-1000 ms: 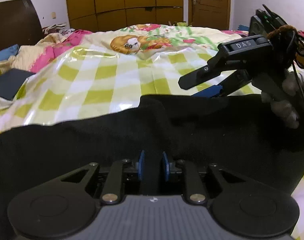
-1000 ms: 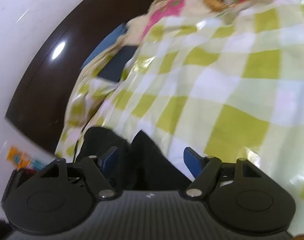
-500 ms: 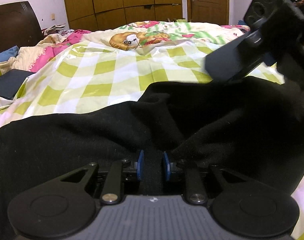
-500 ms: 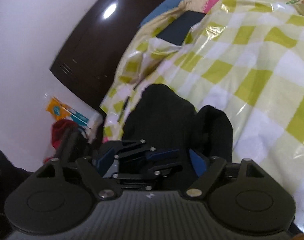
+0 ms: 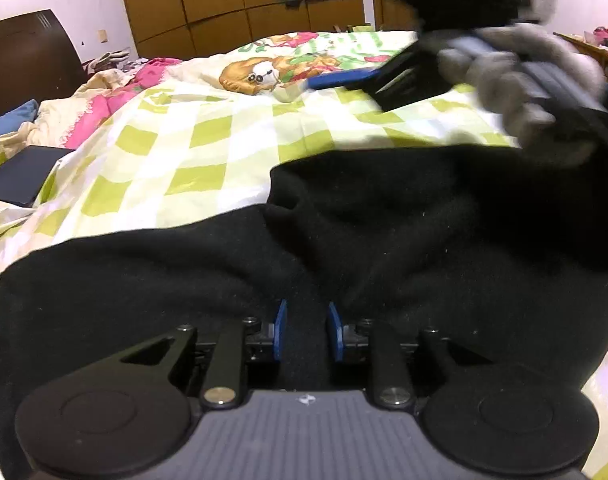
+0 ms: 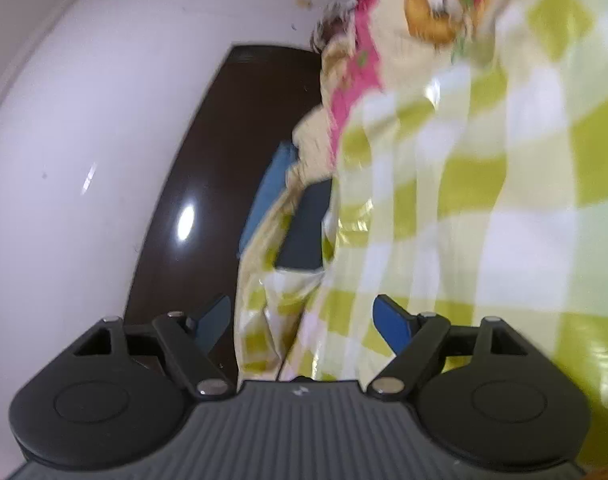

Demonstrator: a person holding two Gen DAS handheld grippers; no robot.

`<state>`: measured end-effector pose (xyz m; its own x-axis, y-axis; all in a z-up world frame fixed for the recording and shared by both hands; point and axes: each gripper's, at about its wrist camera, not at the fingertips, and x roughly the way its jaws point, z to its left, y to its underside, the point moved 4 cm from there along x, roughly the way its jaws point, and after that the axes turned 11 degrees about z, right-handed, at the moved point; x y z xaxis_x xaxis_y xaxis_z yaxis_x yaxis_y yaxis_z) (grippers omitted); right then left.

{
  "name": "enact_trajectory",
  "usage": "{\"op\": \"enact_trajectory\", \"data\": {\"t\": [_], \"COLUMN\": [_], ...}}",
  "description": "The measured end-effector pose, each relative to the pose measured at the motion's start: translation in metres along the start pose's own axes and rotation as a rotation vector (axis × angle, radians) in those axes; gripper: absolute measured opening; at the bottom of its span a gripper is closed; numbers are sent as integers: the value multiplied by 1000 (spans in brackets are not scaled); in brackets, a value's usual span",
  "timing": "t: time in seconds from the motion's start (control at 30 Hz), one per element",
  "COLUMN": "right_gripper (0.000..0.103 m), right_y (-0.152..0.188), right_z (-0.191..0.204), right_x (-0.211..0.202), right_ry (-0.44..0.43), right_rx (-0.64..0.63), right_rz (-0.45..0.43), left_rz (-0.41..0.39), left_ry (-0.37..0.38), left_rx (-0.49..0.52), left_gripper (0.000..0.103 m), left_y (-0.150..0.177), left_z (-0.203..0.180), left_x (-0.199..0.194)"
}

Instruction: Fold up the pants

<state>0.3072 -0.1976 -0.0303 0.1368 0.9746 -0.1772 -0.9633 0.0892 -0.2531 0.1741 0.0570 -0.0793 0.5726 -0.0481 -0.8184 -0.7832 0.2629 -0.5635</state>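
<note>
The left gripper sits low at the near edge of the bed, its blue pads pinched narrowly on a fold of the black pants, which spread in a rumpled mass across the near part of the green-and-white checked bedcover. Up and to the right in the left wrist view, the right gripper hangs in the air above the pants, blurred, carried by a gloved hand; in its own view the right gripper stands wide apart with nothing between its pads, tilted toward the bedcover and the dark headboard. A dark flat object lies at the bed's left side, with a cartoon-print quilt farther back, then wooden wardrobes against the far wall. Half a second ago the right gripper was down against the black cloth beside the left one; it has since lifted clear and swung away, while the left keeps its grip on the same fold.
</note>
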Motion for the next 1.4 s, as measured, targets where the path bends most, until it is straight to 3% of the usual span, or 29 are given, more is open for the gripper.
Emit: {"op": "enact_trajectory", "data": {"t": [0.13,0.23,0.33,0.4,0.47,0.57,0.7,0.83,0.87,0.97,1.0,1.1,1.2,1.3,1.4], "right_gripper": [80,80,80,80,80,80,65,57,57,58,59,65,65,65,74], "right_y": [47,95,142,173,200,233,250,251,253,257,254,239,228,222,205], "right_z": [25,20,17,13,10,-2,-13,-9,-11,-10,-7,-11,-28,-34,-25], "right_x": [-53,-115,-179,-222,-262,-318,-354,-375,-384,-400,-397,-390,-396,-401,-395], "right_ry": [257,400,501,537,558,613,637,835,842,685,673,721,740,708,700], "right_rx": [-134,-66,-1,68,132,204,257,210,235,272,251,233,266,303,270], "right_rz": [-22,-95,-194,-276,-360,-480,-564,-602,-633,-713,-720,-718,-777,-822,-816], "left_rz": [-47,-76,-56,-57,-52,-56,-62,-83,-90,-89,-83,-84,-92,-99,-98], "left_ry": [11,37,26,29,76,73,120,185,192,228,240,247,253,256,268], "left_rx": [-21,-11,66,116,154,233,297,349,366,377,377,393,402,415,424], "left_gripper": [41,41,41,41,42,42,51,53,53,53,53,53,54,54,55], "left_y": [-13,-23,-27,-28,-32,-37,-47,-55,-57,-60,-61,-62,-63,-65,-68], "left_z": [-6,-18,-48,-69,-89,-127,-171,-213,-222,-239,-243,-254,-260,-265,-271], "left_x": [-8,-11,-6,-6,-9,-10,-14,-22,-22,-23,-23,-27,-35,-38,-36]}}
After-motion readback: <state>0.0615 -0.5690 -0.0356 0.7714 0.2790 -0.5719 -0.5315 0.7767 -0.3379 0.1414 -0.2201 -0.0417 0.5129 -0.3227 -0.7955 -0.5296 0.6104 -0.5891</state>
